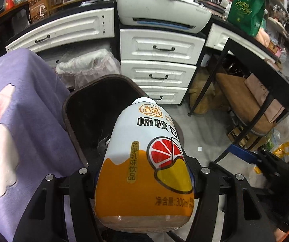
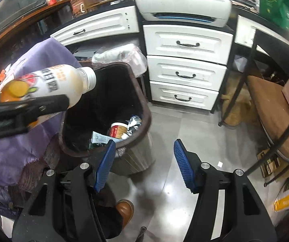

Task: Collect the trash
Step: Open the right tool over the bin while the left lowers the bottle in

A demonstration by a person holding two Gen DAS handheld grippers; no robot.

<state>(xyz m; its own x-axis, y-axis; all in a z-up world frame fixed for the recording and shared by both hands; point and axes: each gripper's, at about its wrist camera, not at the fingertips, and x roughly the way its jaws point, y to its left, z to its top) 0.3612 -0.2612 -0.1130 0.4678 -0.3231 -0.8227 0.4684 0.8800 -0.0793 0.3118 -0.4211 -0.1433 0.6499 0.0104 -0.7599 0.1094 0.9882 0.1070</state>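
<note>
Left wrist view shows our left gripper (image 1: 144,181) clamped on the lower body of a drink bottle (image 1: 144,157), its long axis running forward and down, capped neck aimed at the near rim of the trash bin (image 1: 67,109). From the right wrist we see that bottle (image 2: 49,84) slanting over the bin's left edge (image 2: 63,121), cap already above the dark opening. Our left hand is nearer, so we judge the release is its job. Smooth glossy plastic, rounded shoulders; the bin is rigid, brown-rimmed, holding a cup and wrappers. Our right gripper (image 2: 144,161) stands wide and empty, ribbed blue pads (image 2: 182,165) beside the bin's right wall.
</note>
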